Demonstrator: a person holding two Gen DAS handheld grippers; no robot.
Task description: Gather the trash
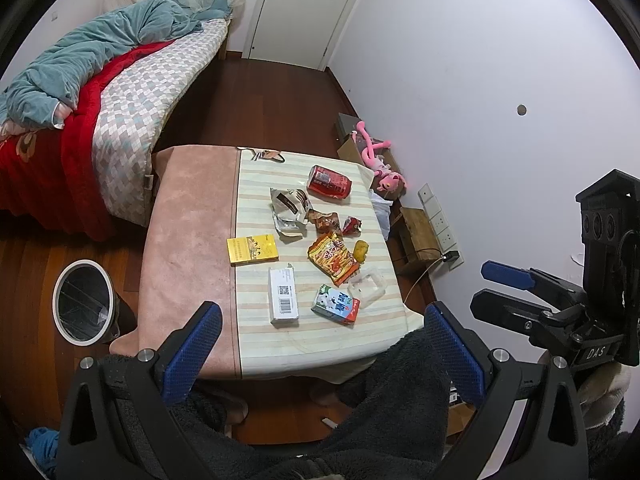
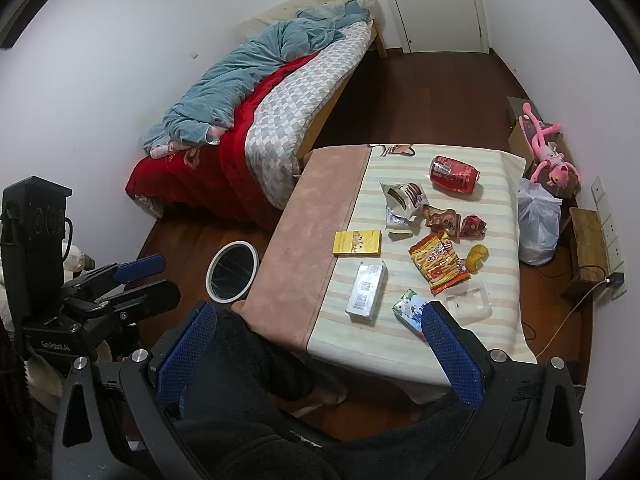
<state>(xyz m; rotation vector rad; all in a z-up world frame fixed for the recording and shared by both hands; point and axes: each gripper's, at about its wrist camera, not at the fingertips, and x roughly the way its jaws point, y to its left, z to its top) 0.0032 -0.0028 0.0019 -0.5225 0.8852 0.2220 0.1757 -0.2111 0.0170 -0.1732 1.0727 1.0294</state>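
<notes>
Trash lies on a low table with a striped cloth (image 1: 256, 344): a crushed red can (image 1: 329, 187), a silver wrapper (image 1: 289, 208), a yellow box (image 1: 252, 250), a white box (image 1: 284, 296), an orange snack bag (image 1: 333, 262), a milk carton (image 1: 336, 305), a clear plastic tray (image 1: 368, 286) and small red wrappers (image 1: 352, 226). A round bin (image 1: 82, 302) stands on the floor left of the table. My left gripper (image 1: 322, 308) hovers open above the table's near edge. My right gripper (image 2: 318, 309) is open too, held off the near edge with nothing between its fingers.
A bed (image 1: 120, 120) with red and teal covers runs along the left wall. The white door (image 1: 304, 8) is shut. A pink plush toy (image 1: 380, 164), a white plastic bag (image 2: 538, 224) and a wooden stool (image 2: 588, 248) sit right of the table. A person's dark fleece legs (image 1: 360, 408) fill the foreground.
</notes>
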